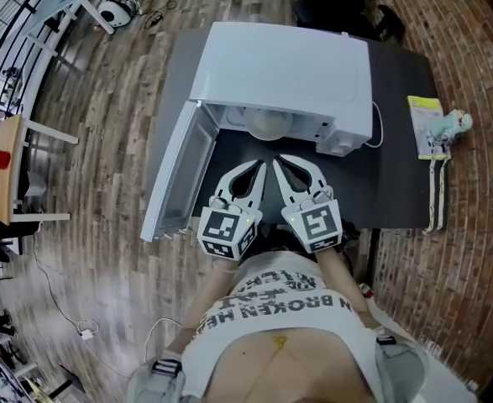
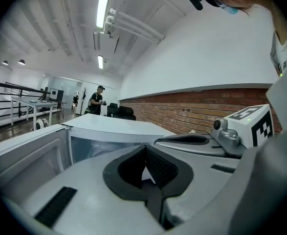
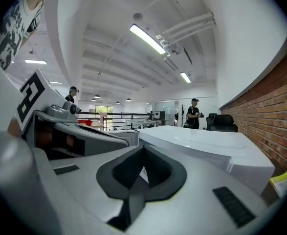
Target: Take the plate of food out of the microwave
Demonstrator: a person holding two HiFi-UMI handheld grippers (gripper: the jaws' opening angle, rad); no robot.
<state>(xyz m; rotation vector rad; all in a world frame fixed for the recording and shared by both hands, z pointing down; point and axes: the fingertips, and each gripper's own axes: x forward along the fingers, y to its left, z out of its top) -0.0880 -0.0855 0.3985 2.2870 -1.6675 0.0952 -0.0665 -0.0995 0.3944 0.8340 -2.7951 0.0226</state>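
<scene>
Meeting at their tips with nothing between them, the jaws of the left gripper (image 1: pixel 260 169) and the right gripper (image 1: pixel 280 163) are fully closed. Both grippers lie side by side, pointing at the open front of the microwave (image 1: pixel 288 70) and just short of it. Inside the cavity sits the plate of food (image 1: pixel 268 124) (only a pale, rounded top shows in the head view). The microwave door (image 1: pixel 175 175) is swung wide to the left. The appliance stands on a dark table (image 1: pixel 401 175). At the table's right edge lie a yellow packet (image 1: pixel 424 124) and a small doll (image 1: pixel 450 125), well apart from both grippers.
</scene>
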